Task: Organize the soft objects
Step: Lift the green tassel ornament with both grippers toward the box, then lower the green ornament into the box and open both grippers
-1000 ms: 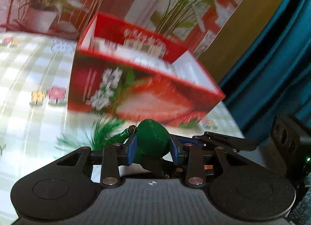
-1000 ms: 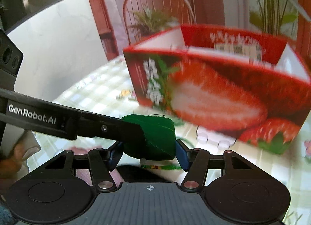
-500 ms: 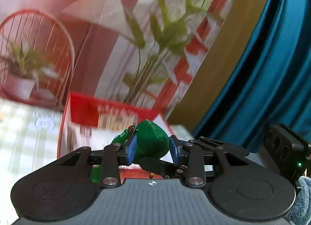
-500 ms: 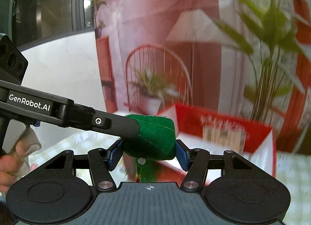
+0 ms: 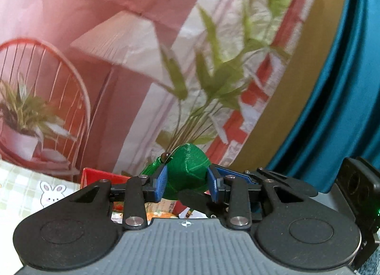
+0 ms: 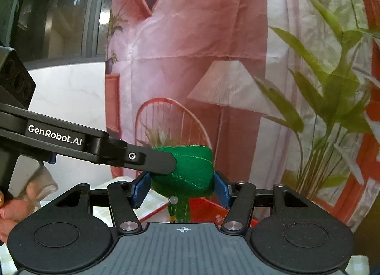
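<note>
Both grippers are pinching the same green fabric sachet (image 5: 187,170), which is hanging in the air above the red box (image 5: 99,176). Seen from the left wrist, the left gripper (image 5: 187,183) is pressing its blue jaws against the sachet's two sides, while a black finger (image 5: 194,201) of the other tool is crossing below. Seen from the right wrist, the right gripper (image 6: 181,190) is squeezing the sachet (image 6: 187,170) between its own blue jaws, and the left tool's finger (image 6: 152,159) is reaching in from the left and touching it. A green tassel (image 6: 178,210) is dangling under the sachet toward the box (image 6: 211,210). A printed backdrop (image 6: 213,49) is filling the background behind the checked bench (image 5: 28,180).
</note>
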The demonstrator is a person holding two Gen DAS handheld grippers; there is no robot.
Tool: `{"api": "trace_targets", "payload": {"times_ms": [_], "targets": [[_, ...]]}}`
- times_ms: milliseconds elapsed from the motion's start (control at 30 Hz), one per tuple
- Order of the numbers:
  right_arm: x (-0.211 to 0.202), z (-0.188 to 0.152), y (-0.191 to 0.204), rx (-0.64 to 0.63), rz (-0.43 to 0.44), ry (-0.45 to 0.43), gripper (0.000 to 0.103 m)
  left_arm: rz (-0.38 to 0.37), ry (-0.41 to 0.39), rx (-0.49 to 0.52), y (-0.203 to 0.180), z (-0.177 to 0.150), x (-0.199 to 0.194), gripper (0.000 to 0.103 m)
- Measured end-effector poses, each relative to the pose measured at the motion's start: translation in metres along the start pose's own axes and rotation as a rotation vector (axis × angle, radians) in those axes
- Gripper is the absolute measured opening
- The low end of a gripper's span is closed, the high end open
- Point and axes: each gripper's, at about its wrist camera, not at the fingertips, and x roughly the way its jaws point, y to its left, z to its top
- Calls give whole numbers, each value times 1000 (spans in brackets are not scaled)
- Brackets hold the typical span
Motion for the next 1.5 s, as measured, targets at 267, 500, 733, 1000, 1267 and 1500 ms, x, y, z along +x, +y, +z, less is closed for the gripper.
{"api": "trace_targets", "payload": {"times_ms": [267, 500, 733, 1000, 1267, 1500], "targets": [[61, -30, -12, -4, 6, 124, 54, 68, 110, -39, 37, -21, 48, 37], [107, -60, -15, -32, 0, 238, 54, 112, 183, -65, 67, -39, 82, 37], [124, -68, -15, -36, -53, 324, 55, 149, 186, -42, 72, -41, 85, 37], [115, -66, -16, -33, -79, 317, 61, 205, 181, 14, 64, -43, 72, 43], [76, -63, -21, 7, -128, 289, 75, 249, 172, 71, 45, -52, 45, 55], [29, -74, -23, 57, -155, 252, 102, 276, 178, 100, 23, -70, 21, 78]]}}
